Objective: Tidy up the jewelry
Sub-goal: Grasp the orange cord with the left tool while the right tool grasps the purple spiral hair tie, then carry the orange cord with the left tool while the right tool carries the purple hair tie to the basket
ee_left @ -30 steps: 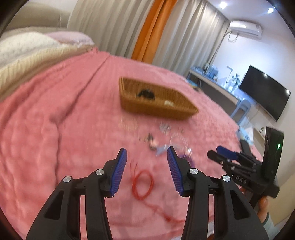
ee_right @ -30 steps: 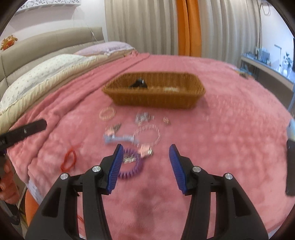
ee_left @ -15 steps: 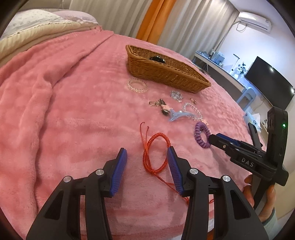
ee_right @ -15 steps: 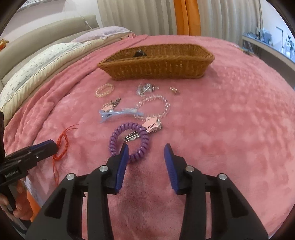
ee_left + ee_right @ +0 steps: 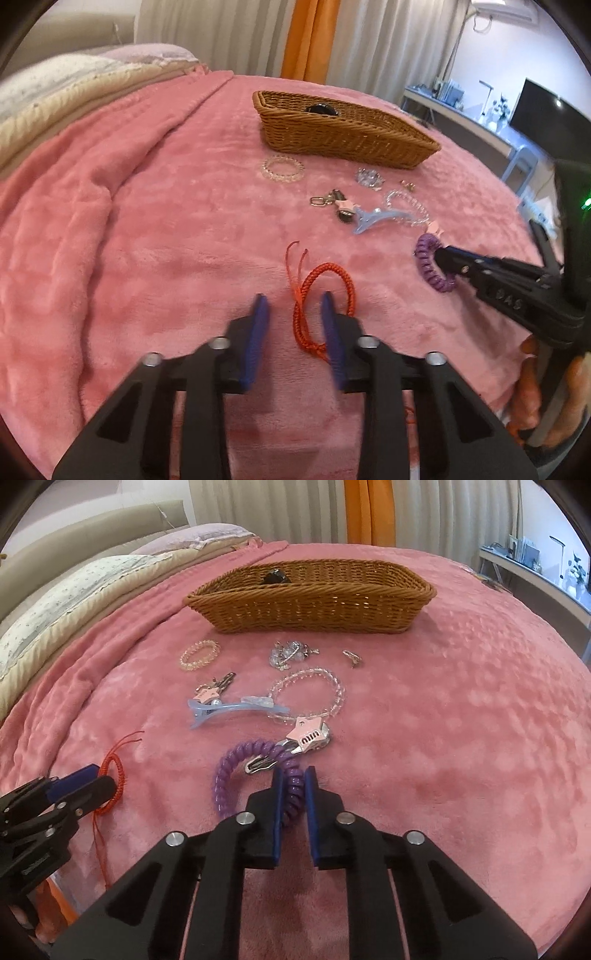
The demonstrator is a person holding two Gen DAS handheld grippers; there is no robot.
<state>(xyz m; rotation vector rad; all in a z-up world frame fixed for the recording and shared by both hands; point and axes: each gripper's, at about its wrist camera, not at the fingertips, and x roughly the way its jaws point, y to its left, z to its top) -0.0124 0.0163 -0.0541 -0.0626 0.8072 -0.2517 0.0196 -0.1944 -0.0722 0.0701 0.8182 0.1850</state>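
from the left wrist view: a wall screen (image 5: 546,110) and a grey desk (image 5: 461,110) far right of the wicker basket (image 5: 343,136) – neither seen whole from the right wrist. also seen only here: fingers of a hand (image 5: 532,387) wrapped round the handle of the right tongs (image 5: 445,258), at the edge of the pink blanket (image 5: 129,221).

from the right wrist view: the beige headboard (image 5: 92,542) and a flowered pillow (image 5: 66,602) left of the basket, and the pink star charm (image 5: 308,734) shown clearly with its silver clip lying inside the purple coil bracelet (image 5: 240,764) – only a speck from the other side.

in front of the basket, on the blanket, in both views: a clear coil band (image 5: 199,653), a silver cluster (image 5: 291,653), a small earring (image 5: 351,657), a clear bead bracelet (image 5: 310,694), a blue hair clip (image 5: 236,710), keys (image 5: 218,685). a dark item (image 5: 275,576) inside the basket.

right tongs closed on the near side of the purple coil bracelet, pads pressing its coils, well nearer than the basket.

left tongs (image 5: 295,310) closing, astride the near loop of the red cord bracelet (image 5: 321,299) – strand between the blue pads, pads not pressing it yet. red cord lying nearer than the basket and left of the purple coil.
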